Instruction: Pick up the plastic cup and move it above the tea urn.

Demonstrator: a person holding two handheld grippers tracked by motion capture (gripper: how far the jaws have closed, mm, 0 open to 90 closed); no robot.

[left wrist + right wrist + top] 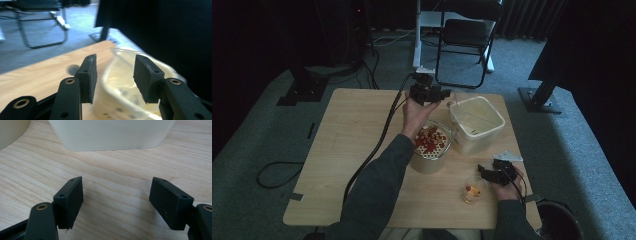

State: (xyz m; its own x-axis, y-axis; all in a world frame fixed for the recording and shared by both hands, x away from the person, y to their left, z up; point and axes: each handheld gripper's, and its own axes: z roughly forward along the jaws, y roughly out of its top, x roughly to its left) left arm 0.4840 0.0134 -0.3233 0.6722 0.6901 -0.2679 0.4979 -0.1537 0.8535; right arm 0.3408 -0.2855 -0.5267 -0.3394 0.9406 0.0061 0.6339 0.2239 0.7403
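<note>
A person's left hand holds my left gripper [437, 93] over the far side of the table, beside the left corner of a pale plastic tub [476, 122]. In the left gripper view its jaws [115, 65] stand open, and the blurred tub rim [125, 75] lies just beyond them. A round bowl [430, 145] holds a perforated insert with red pieces. My right gripper [486, 172] rests near the front right, next to a small clear cup [472, 191] with orange bits. Its jaws [117, 187] are open over bare wood, with the tub wall [112, 132] ahead.
The wooden table [352, 150] has open room on its left half. A black cable [379, 140] trails from the left gripper across the table. A folding chair [467, 40] stands beyond the far edge. A dark bin [560, 220] sits by the front right corner.
</note>
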